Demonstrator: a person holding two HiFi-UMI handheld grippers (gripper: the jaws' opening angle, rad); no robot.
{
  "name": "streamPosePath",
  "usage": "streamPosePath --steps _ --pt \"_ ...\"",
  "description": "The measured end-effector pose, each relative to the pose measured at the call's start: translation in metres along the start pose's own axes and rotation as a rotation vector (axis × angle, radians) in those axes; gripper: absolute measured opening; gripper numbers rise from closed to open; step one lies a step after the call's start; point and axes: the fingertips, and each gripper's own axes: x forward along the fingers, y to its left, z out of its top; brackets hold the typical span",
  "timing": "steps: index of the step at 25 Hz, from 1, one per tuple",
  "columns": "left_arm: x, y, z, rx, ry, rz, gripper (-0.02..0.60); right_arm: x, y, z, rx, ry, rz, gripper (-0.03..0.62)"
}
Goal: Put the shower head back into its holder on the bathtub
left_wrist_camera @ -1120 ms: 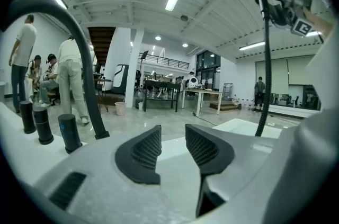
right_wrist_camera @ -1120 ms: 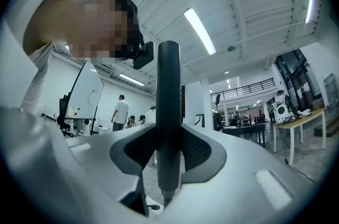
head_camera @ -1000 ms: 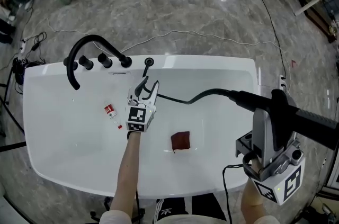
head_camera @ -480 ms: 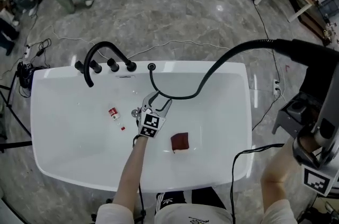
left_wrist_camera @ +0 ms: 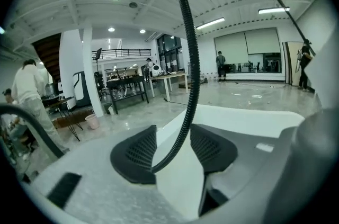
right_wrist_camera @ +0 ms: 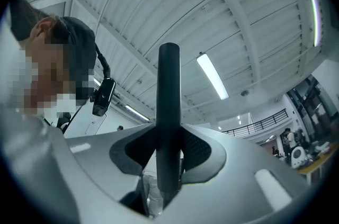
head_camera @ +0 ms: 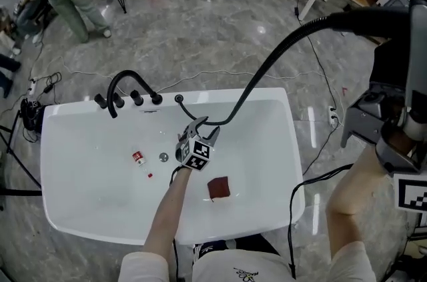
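2 grippers: the right gripper (right_wrist_camera: 169,151) pinches the shower head (right_wrist_camera: 169,90), high beyond the tub's (head_camera: 293,164) 3 o'clock edge. Its hose (head_camera: 267,67) arcs down mid-tub, loose between the left gripper's (left_wrist_camera: 174,149) spread jaws. The holder (head_camera: 179,99) sits on the 12 o'clock rim, beside the faucet (head_camera: 123,82). Open floor surrounds the tub.

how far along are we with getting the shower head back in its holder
Done: the shower head is gripped by the right hand-held gripper and held high above the bathtub. In hand: the hose runs loosely between the open jaws of the left hand-held gripper. Left: the main step, as the head is not yet in the holder on the tub deck.
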Motion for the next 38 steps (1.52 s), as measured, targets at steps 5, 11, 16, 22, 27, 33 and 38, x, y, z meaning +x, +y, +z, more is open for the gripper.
streamPosePath --steps 5,11,16,22,27,33,38 --pt "-0.002 0.002 0.035 0.017 0.000 0.033 0.158 -0.008 0.002 0.044 0.000 -0.030 -0.018 0.138" --pt "-0.027 0.032 0.076 -0.033 -0.002 0.131 0.057 -0.016 0.017 0.074 -0.077 -0.024 -0.038 0.138" --pt "-0.060 0.085 0.111 -0.189 -0.021 0.271 0.058 -0.029 0.038 0.091 -0.065 -0.069 -0.001 0.138" --pt "-0.078 0.113 0.112 -0.266 -0.023 0.334 0.057 -0.037 0.070 0.074 -0.008 -0.050 0.064 0.138" --pt "-0.071 0.099 0.089 -0.259 -0.001 0.330 0.057 -0.042 0.080 0.046 0.018 0.029 0.091 0.138" --pt "-0.053 0.115 0.066 -0.257 -0.021 0.320 0.057 -0.045 0.080 -0.007 0.026 0.104 0.081 0.138" --pt "-0.054 0.161 0.067 -0.232 -0.070 0.360 0.057 -0.046 0.072 -0.048 0.045 0.162 0.042 0.138"
